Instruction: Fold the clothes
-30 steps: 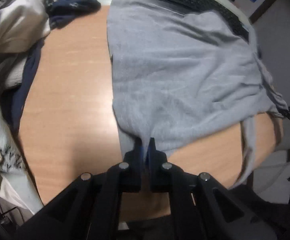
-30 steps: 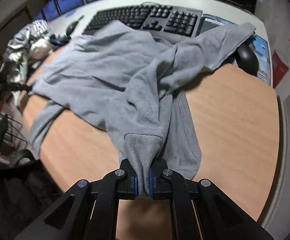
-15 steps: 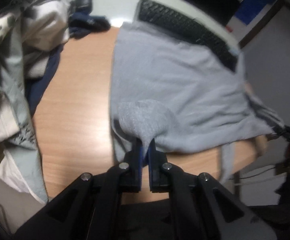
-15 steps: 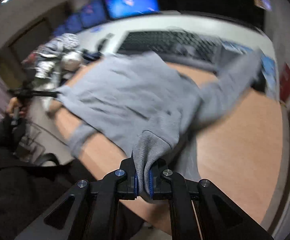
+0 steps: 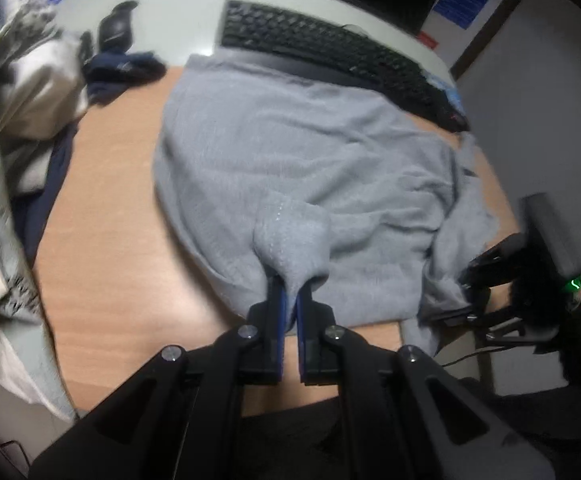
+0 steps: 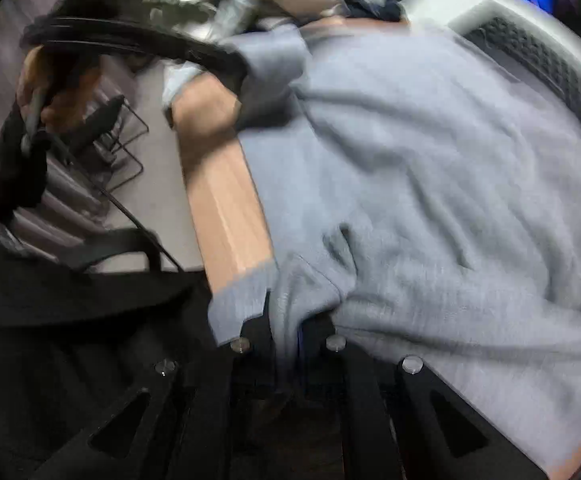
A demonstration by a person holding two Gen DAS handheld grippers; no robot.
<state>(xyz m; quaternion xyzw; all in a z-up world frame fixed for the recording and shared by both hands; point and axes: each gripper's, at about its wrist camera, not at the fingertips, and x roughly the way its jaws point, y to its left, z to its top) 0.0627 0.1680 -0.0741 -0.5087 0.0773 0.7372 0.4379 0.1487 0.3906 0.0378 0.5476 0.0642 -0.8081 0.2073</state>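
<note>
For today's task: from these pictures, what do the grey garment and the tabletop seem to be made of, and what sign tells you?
Grey garment: probably soft knit cotton jersey or fleece; matte, it creases and drapes limply, with a ribbed hem. Tabletop: likely wood-effect laminate; smooth, orange-brown, faint straight grain, slight sheen.

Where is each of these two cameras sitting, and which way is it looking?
Left wrist view: rides on the left gripper, looking down its fingers at the grey sweater, keyboard and wooden desk; the right gripper shows at right.
Right wrist view: rides on the right gripper, blurred, looking across the sweater toward a hand holding the left gripper.
Shared: sweater, desk, keyboard, heaped clothes.
</note>
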